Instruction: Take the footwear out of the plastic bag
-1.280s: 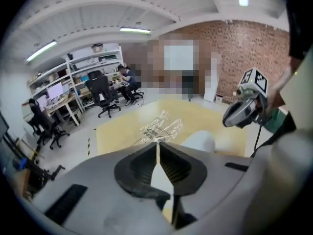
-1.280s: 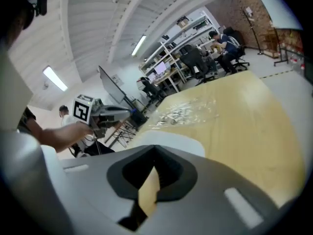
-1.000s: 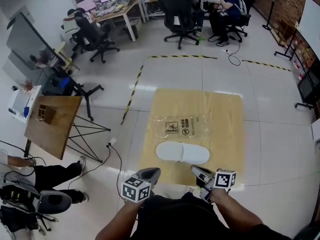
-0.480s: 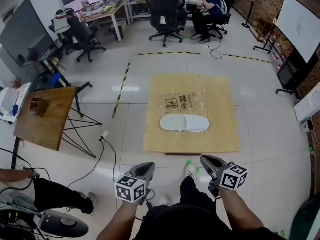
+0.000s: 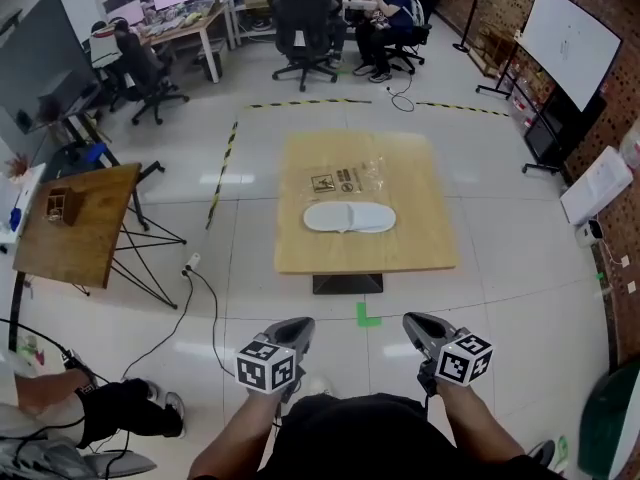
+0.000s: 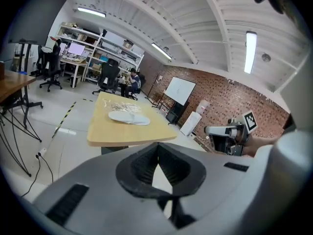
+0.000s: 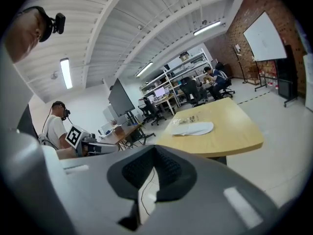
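Note:
A pair of white slippers (image 5: pixel 349 218) lies side by side on the wooden table (image 5: pixel 360 253). Just behind them lies the flat clear plastic bag (image 5: pixel 348 178) with printed labels, empty. Both grippers hang near my body, well short of the table's near edge. My left gripper (image 5: pixel 297 326) is shut with nothing in it, and so is my right gripper (image 5: pixel 418 325). In the left gripper view the slippers (image 6: pixel 129 117) show far off beyond the closed jaws (image 6: pixel 157 153). The right gripper view has the slippers (image 7: pixel 192 128) and bag (image 7: pixel 190 118) past its closed jaws (image 7: pixel 155 155).
A smaller wooden side table (image 5: pixel 70 223) stands at the left. Striped floor tape (image 5: pixel 222 158), a cable (image 5: pixel 190 288) and a green floor mark (image 5: pixel 367 316) lie round the table. A whiteboard (image 5: pixel 565 43) stands at the right; people sit at desks far back.
I have backed away from the table, so it now looks smaller and farther. Both grippers came back with me, still shut. The slippers and the bag have not moved.

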Tool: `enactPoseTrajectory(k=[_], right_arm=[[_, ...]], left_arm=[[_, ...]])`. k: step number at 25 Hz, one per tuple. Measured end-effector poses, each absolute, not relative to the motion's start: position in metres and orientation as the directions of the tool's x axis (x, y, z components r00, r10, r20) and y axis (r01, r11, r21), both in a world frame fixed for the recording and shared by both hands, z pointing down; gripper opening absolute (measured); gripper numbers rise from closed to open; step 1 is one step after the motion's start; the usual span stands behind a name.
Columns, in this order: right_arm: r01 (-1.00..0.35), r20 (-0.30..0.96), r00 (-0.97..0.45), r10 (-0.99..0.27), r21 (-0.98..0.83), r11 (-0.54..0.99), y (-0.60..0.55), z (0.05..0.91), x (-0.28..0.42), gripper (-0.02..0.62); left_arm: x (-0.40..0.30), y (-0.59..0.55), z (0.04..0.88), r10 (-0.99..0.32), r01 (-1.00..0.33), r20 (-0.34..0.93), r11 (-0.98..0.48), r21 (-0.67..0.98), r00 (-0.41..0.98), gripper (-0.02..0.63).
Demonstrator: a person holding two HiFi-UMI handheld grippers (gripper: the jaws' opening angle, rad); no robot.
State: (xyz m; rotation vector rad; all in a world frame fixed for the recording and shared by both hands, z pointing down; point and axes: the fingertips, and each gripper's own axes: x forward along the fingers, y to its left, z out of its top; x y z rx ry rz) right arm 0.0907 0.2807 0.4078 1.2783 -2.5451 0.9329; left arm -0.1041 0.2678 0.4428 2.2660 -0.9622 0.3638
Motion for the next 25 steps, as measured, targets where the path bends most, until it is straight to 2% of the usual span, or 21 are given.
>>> enactPoseTrajectory(k=[11, 25], right_arm=[[-0.768, 0.388, -0.630, -0.673, -0.438, 0.467, 0.324, 0.395, 0.108, 0.000], [-0.769, 0.393, -0.625, -0.675, -0.460, 0.444, 0.360, 0.399, 0.140, 0.000]], left_arm=[[-0.085, 0.289, 0.414, -0.592, -0.735, 0.437, -0.528, 0.425, 0.677, 0.008], [-0.043, 0.324, 0.418, -0.559, -0.717, 0.449, -0.547, 0.432, 0.697, 0.008]])
